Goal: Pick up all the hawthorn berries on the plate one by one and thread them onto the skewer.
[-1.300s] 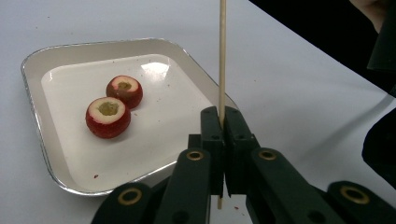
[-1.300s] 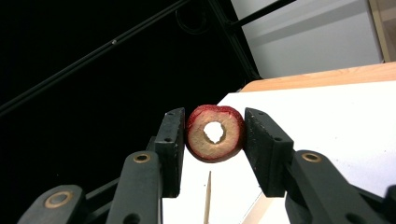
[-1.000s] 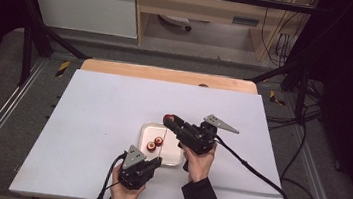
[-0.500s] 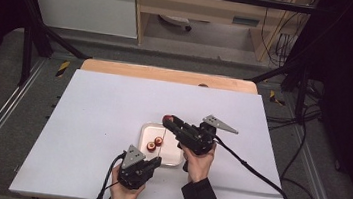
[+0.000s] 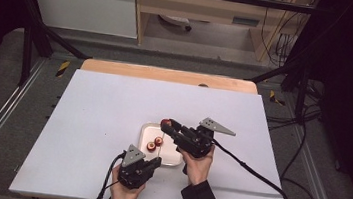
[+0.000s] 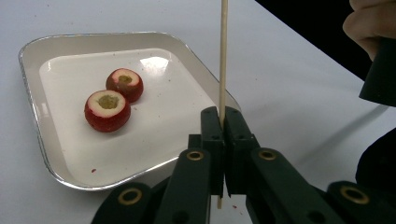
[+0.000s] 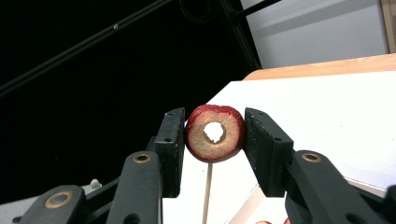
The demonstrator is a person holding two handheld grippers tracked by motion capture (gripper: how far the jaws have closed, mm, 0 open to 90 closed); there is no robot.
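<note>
My left tool (image 6: 223, 122) clamps the wooden skewer (image 6: 223, 56) upright beside the tray (image 6: 32, 116), so my right tool (image 7: 215, 133), gripping 1 hawthorn fruit (image 7: 215, 133), centres its cored hole above the tip.

Bright, even overhead light on the white table (image 5: 111, 122), dark surroundings, soft low-resolution views, faint shadows.

Three cored red fruits (image 7: 215, 132), one skewer (image 6: 223, 60), one tray (image 6: 32, 107)

No readable text, label or number anywhere.
</note>
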